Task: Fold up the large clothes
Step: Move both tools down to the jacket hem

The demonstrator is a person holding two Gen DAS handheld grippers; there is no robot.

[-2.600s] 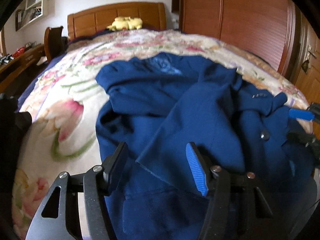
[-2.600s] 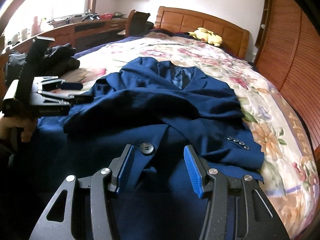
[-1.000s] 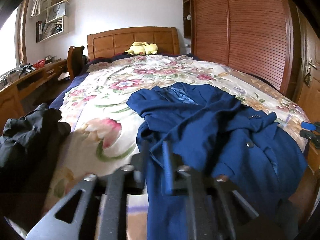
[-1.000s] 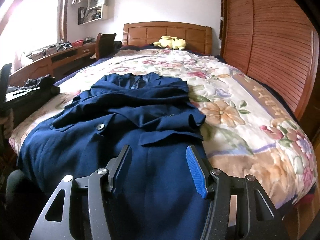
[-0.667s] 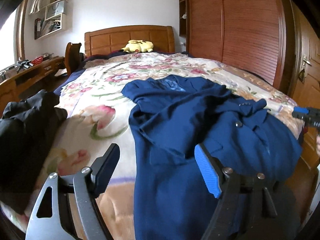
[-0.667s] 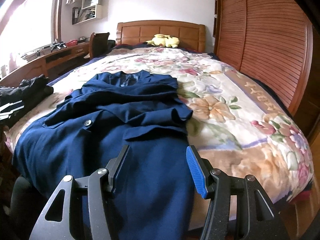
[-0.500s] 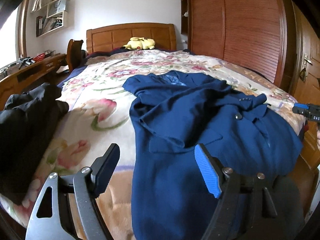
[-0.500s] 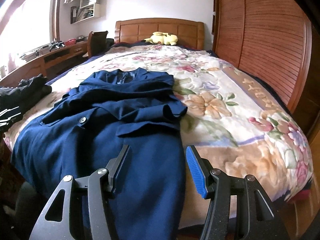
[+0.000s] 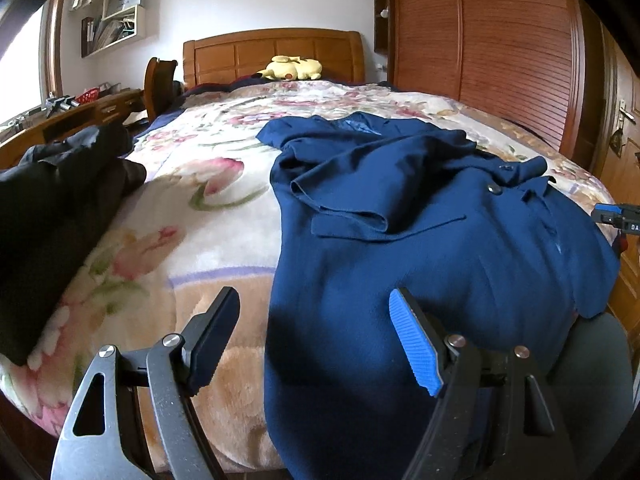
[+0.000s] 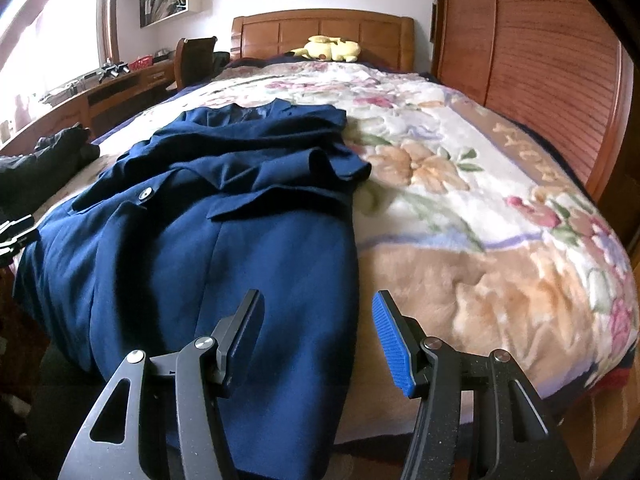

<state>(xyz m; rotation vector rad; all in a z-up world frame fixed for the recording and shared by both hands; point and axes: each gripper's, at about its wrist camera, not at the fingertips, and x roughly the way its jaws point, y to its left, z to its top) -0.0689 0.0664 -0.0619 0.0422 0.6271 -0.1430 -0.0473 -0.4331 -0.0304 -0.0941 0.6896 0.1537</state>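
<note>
left gripper | black frame | silver screws | ribbed blue pad

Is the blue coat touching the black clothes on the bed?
Apart. The left wrist view shows bare floral blanket between the blue coat and the black clothes.

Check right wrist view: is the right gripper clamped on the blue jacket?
No, the right gripper stands open above the blue jacket, with neither pad pressing on the cloth.
</note>
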